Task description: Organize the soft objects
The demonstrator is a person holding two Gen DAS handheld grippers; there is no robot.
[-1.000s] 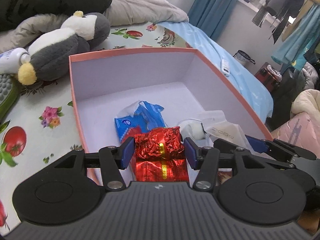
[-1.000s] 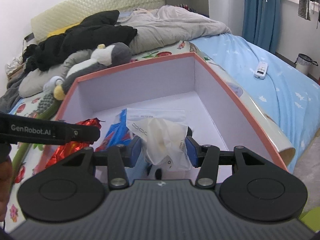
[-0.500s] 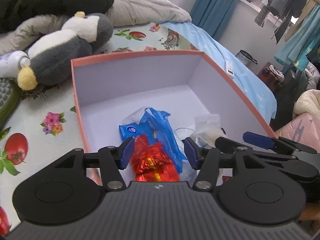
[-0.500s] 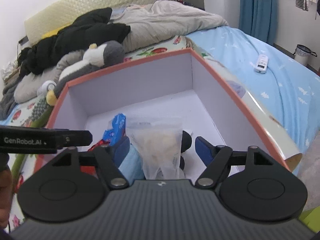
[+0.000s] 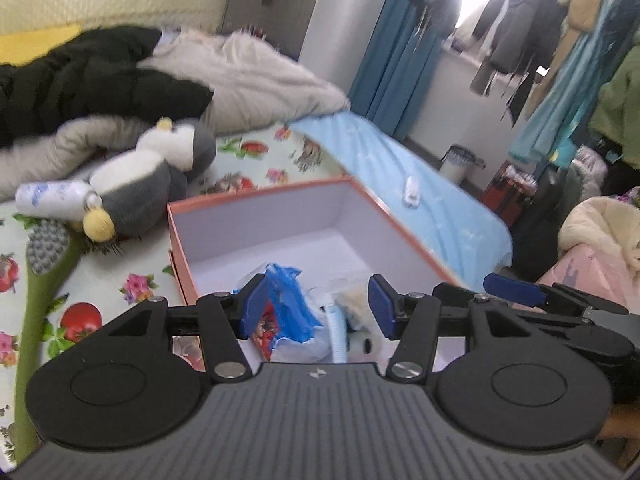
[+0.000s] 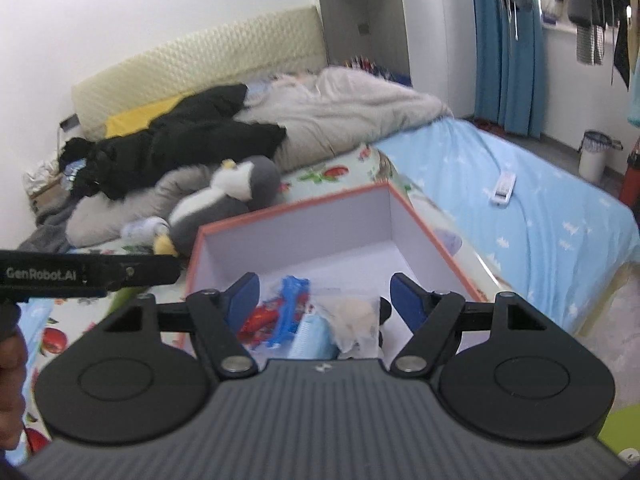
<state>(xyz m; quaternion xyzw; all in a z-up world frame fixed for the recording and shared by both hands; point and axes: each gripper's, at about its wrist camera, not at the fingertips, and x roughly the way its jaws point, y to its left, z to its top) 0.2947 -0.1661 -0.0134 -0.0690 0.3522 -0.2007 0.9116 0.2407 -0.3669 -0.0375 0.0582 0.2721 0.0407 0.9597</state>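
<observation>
An orange-rimmed box (image 5: 280, 216) with a white inside stands on the bed. Low in it lie a blue packet (image 5: 292, 308), a red foil packet (image 5: 266, 330) and a clear bag with something white and soft (image 5: 354, 300). My left gripper (image 5: 316, 304) hovers open above them with nothing between its pads. My right gripper (image 6: 324, 296) is also open and empty over the same box (image 6: 320, 224). Below it lie the blue packet (image 6: 294, 304), red foil packet (image 6: 260, 318) and clear bag (image 6: 356, 316). Each gripper shows in the other's view: right gripper (image 5: 512, 286), left gripper (image 6: 132, 272).
A grey and white penguin plush (image 5: 148, 184) lies left of the box beside a white bottle (image 5: 52, 200) and a green brush (image 5: 44, 248). A black jacket (image 6: 180, 140) and grey blanket (image 6: 340, 108) are behind. A white remote (image 6: 504, 188) rests on the blue sheet.
Both grippers have lifted up and back from the box. The red foil packet left the left pads and the clear bag left the right pads as those jaws widened; both now lie in the box.
</observation>
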